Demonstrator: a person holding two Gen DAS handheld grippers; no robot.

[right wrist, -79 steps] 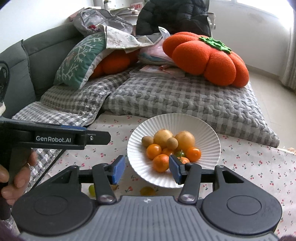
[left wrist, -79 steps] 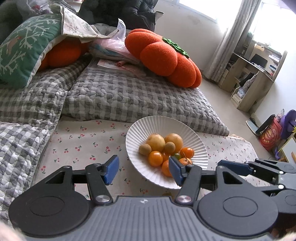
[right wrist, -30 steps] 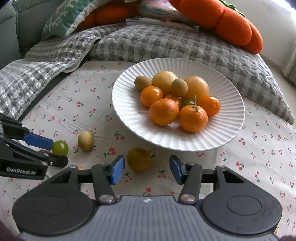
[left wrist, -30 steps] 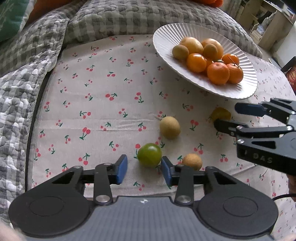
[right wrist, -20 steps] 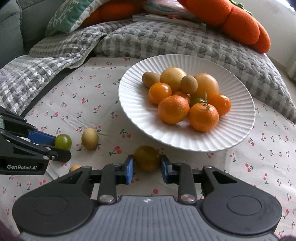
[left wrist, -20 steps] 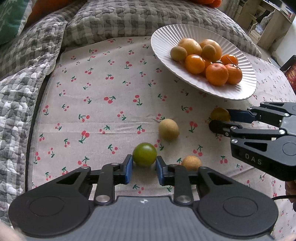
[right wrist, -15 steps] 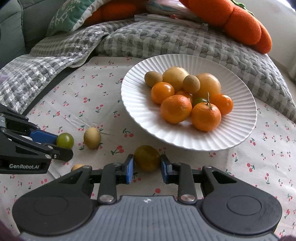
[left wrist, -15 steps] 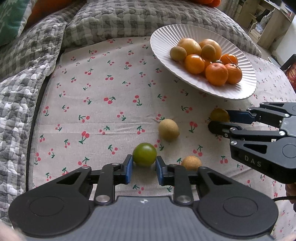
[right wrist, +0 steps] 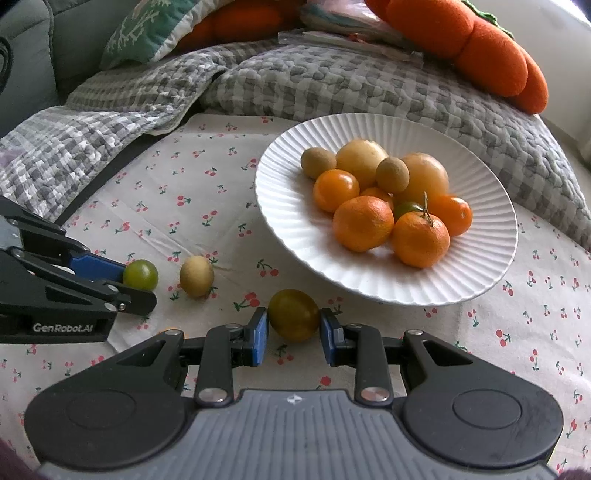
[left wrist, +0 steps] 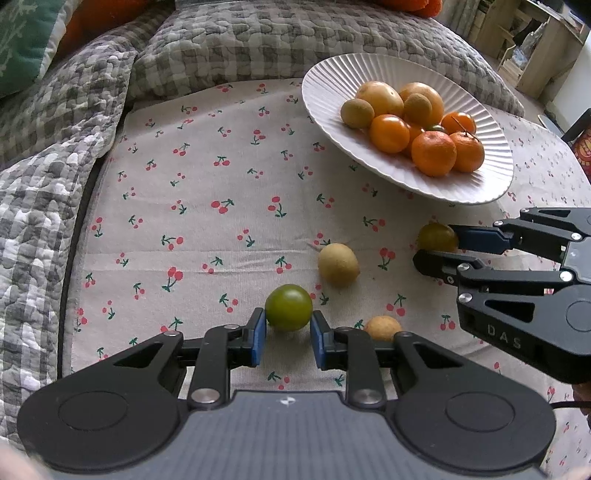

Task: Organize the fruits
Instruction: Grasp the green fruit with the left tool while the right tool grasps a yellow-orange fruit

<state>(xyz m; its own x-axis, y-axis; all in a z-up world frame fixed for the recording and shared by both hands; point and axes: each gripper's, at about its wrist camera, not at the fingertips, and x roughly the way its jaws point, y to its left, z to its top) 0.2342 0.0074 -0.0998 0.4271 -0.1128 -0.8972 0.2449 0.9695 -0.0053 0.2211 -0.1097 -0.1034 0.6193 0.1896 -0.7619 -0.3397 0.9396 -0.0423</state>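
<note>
My left gripper is shut on a small green fruit low over the cherry-print cloth; it also shows in the right wrist view. My right gripper is shut on a yellow-green fruit, seen in the left wrist view too. A tan round fruit lies between them, and a smaller tan fruit lies by my left gripper's right finger. A white ribbed plate behind holds several oranges and yellow and brown fruits.
Grey checked quilted cushions border the cloth at the left and back. An orange pumpkin-shaped pillow and a green patterned pillow lie behind. A wooden desk stands at the far right.
Both grippers came down from above the plate to the loose fruits and closed, the left on the green fruit, the right on the yellow-green one. Since half a second ago both have barely moved.
</note>
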